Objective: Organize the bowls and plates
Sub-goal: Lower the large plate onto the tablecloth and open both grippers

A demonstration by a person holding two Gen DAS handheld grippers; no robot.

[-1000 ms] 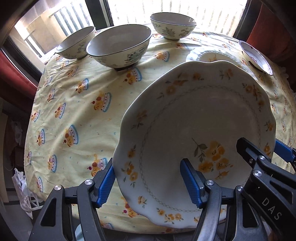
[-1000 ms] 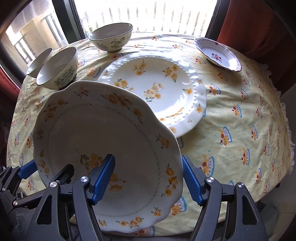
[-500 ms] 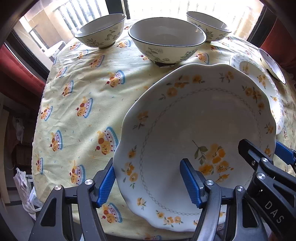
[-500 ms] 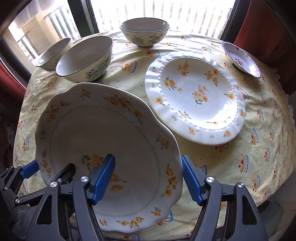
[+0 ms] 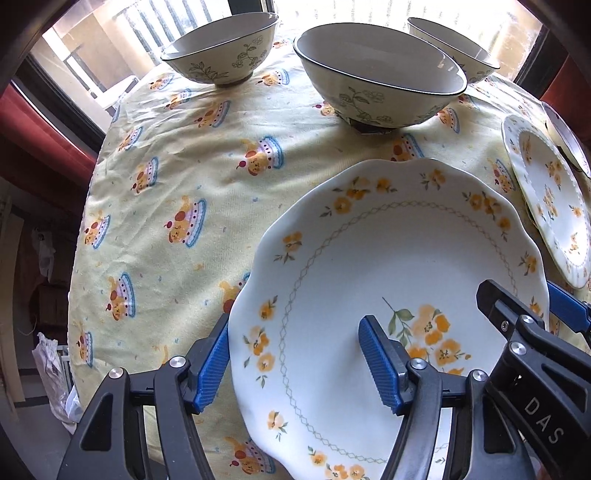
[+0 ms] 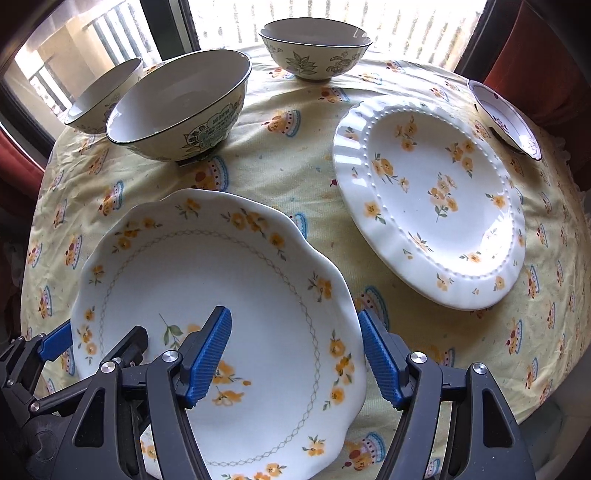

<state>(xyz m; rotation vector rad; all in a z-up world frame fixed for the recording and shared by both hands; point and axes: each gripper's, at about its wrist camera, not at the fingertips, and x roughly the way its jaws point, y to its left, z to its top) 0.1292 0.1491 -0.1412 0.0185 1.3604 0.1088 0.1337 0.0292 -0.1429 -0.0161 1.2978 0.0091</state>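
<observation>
Two grippers: both on one dish, the white scalloped ceramic plate w/ yellow flowers point(image 5: 388, 280), one at each side of its rim.
L gripper point(image 5: 295, 354): blue ribbed pads straddle plate's left rim; left pad point(image 5: 212, 363) outside/under the edge, right pad point(image 5: 380, 363) over the plate's inner face. Fingers pinching the rim.
R gripper point(image 6: 295, 358): same hold on plate's right rim; left pad point(image 6: 208, 356) over the inner face, right pad point(image 6: 380, 363) outside the edge. Fingers pinching the rim.
Plate pos: carried betw. both grippers, tilted, above yellow cupcake-print tablecloth point(image 5: 177, 192); its shadow falls on the cloth beyond the far rim.
Ahead of R fingers, to the right: white beaded-rim ceramic plate w/ yellow flowers point(image 6: 432, 199), flat on the cloth, apart from the held plate.
Far right past that: small white dish w/ dark red motif point(image 6: 506, 118), touching or just beside the beaded plate; cannot tell which.
Ahead of L fingers: large cream bowl w/ dark rim & green leaf print point(image 5: 380, 77), just beyond held plate's far rim, not touching.
Further, left of it: second cream bowl point(image 5: 221, 48).
Further, right of it: third cream bowl point(image 5: 454, 44), partly hidden behind the large bowl.
Background: bright window w/ railing point(image 6: 332, 14), red curtains point(image 6: 546, 55) at the sides.
</observation>
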